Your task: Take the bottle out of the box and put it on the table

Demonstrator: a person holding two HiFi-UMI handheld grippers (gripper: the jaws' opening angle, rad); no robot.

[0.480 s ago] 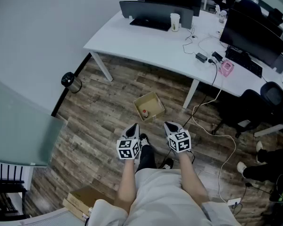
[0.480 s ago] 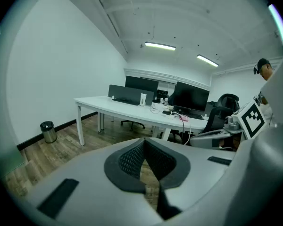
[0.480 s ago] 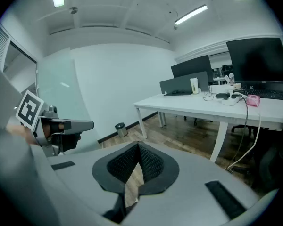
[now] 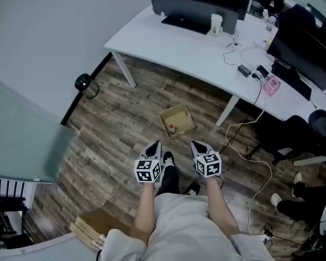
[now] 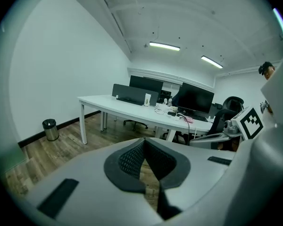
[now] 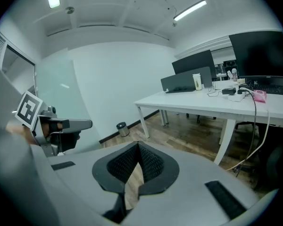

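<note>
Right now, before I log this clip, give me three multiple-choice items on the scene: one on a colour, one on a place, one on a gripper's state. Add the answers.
1. The table top is:
A white
B black
C brown

2. The cardboard box sits:
A on the table
B on the floor, ahead of the person's feet
C on a shelf

3. The right gripper is:
A shut and empty
B clamped on something
C wide open

Answers:
1 A: the head view shows a plain white top under the monitors.
2 B: the box stands open on the wood planks, apart from the table legs.
3 A: in the right gripper view the pads meet at their tips and only floor shows behind them.
</note>
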